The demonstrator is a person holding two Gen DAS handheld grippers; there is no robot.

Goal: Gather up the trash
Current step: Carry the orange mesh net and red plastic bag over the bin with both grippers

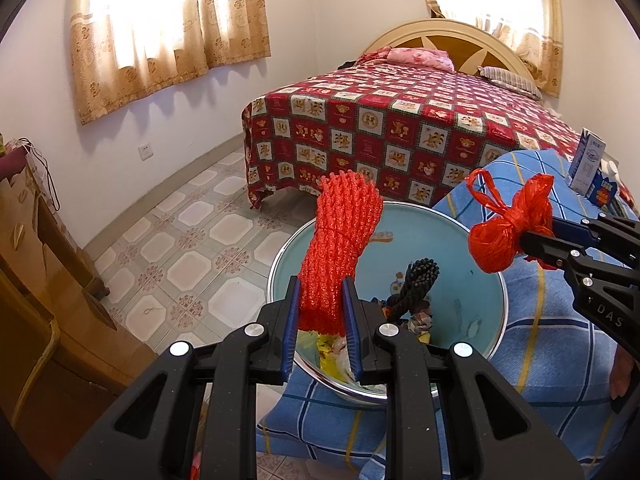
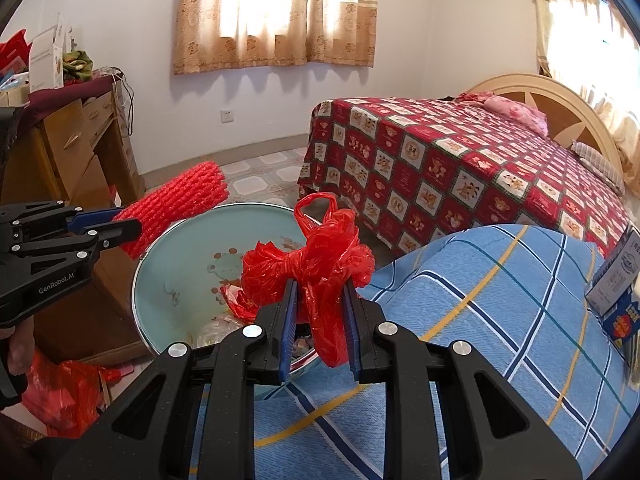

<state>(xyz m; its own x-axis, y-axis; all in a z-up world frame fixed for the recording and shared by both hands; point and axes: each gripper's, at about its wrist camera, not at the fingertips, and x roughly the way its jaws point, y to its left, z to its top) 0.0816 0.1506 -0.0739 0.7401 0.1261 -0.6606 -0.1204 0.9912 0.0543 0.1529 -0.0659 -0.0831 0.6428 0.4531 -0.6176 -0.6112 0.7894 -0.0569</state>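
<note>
Left gripper [image 1: 322,320] clamped on red foam net sleeve [image 1: 338,248]. Right gripper [image 2: 322,324] clamped on knotted red plastic bag [image 2: 316,268]. Both held above enamel basin [image 1: 472,280], bag at sleeve's 3 o'clock; basin on blue plaid cloth [image 2: 480,304].

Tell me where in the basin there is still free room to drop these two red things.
The basin's far wall and right side are bare. Its near part is crowded with a black net and wrappers.

Bright daylight through curtained windows [image 1: 168,20], blown out to white glare. Soft scalloped shadows on the wall [image 2: 280,80] beneath the curtains. Sharp overall, strongly bent toward dark fisheye corners.
</note>
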